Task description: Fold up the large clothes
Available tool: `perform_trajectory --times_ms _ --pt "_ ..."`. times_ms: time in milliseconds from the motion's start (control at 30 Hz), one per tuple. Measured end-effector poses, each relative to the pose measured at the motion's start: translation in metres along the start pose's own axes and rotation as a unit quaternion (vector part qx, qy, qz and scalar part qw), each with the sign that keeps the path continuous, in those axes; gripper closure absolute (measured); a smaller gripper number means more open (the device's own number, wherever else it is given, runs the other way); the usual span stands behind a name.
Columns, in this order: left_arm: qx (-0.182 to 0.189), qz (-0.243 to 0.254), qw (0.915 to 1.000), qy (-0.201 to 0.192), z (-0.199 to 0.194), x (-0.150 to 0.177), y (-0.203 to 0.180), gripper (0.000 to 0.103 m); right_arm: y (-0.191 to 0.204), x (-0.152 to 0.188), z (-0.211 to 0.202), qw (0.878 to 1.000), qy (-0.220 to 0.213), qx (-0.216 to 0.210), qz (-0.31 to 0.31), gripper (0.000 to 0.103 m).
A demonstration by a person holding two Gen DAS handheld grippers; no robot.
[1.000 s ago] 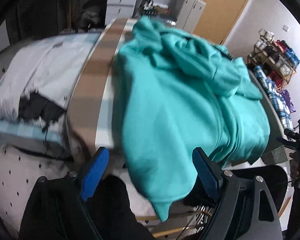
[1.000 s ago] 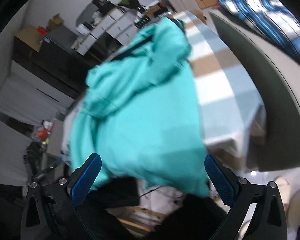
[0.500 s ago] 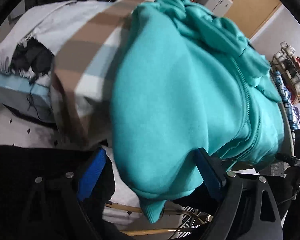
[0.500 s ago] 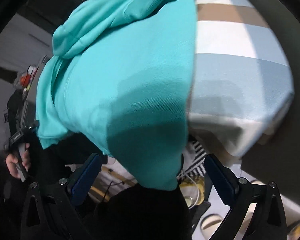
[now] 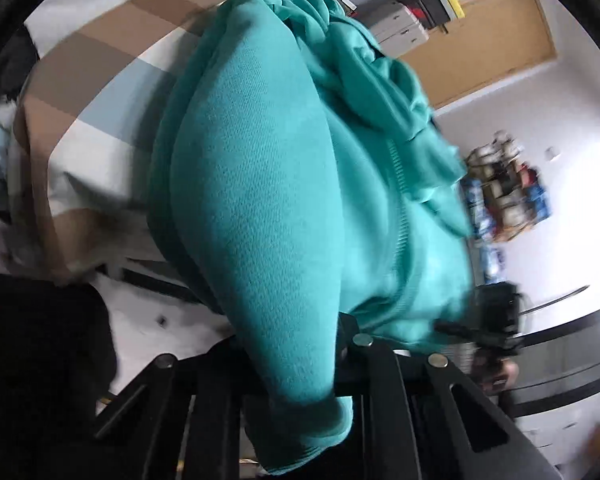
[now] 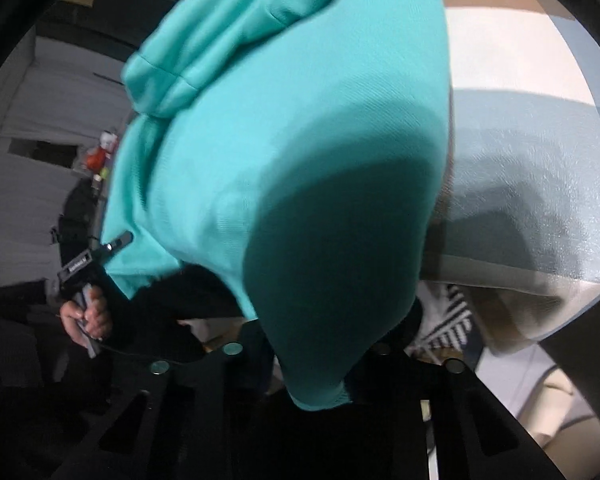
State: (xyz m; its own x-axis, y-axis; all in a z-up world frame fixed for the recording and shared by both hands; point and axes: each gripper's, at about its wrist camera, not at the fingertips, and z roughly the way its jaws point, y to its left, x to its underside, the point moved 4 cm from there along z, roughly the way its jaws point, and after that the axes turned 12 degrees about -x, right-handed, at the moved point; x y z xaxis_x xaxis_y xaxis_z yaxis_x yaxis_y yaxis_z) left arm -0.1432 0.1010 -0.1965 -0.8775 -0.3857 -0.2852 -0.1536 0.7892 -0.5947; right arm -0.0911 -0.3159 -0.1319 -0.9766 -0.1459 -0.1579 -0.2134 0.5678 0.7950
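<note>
teal hoodie [image 5: 268, 184] | hem draped over left hand-held gripper [image 5: 300, 392]

Teal hoodie [image 5: 260, 184] of matt knitted fleece cloth with a ribbed cuff; checked bedcover [image 6: 540, 184] of smooth woven cloth; grippers' frames matt black plastic.

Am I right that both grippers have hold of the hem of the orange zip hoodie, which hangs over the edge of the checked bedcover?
Not quite: the zip hoodie is teal, not orange, as both wrist views show. The rest holds: its hem runs down between the fingers of the left gripper and the right gripper, and it hangs over the edge of the checked bedcover.
</note>
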Motion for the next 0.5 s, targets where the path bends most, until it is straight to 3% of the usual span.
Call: perform_trajectory --times_ms 167,367,433,500 --pt "0.071 -0.031 0.9968 0.018 -0.027 -0.015 -0.001 0.093 0.027 -0.002 -0.031 0.994 -0.079 -0.052 0.047 0.085" --pt "0.149 -0.066 0.9866 -0.009 -0.070 -0.040 -0.003 0.093 0.049 -0.005 -0.087 0.961 -0.203 -0.172 0.072 0.086" --pt "0.155 -0.071 0.9851 -0.020 -0.078 -0.048 0.002 0.093 0.039 -0.004 -0.093 0.953 -0.224 -0.188 0.076 0.086" --pt "0.140 -0.072 0.9873 -0.021 -0.073 -0.049 0.008 0.093 0.021 0.000 -0.084 0.955 -0.226 -0.166 0.091 0.086"
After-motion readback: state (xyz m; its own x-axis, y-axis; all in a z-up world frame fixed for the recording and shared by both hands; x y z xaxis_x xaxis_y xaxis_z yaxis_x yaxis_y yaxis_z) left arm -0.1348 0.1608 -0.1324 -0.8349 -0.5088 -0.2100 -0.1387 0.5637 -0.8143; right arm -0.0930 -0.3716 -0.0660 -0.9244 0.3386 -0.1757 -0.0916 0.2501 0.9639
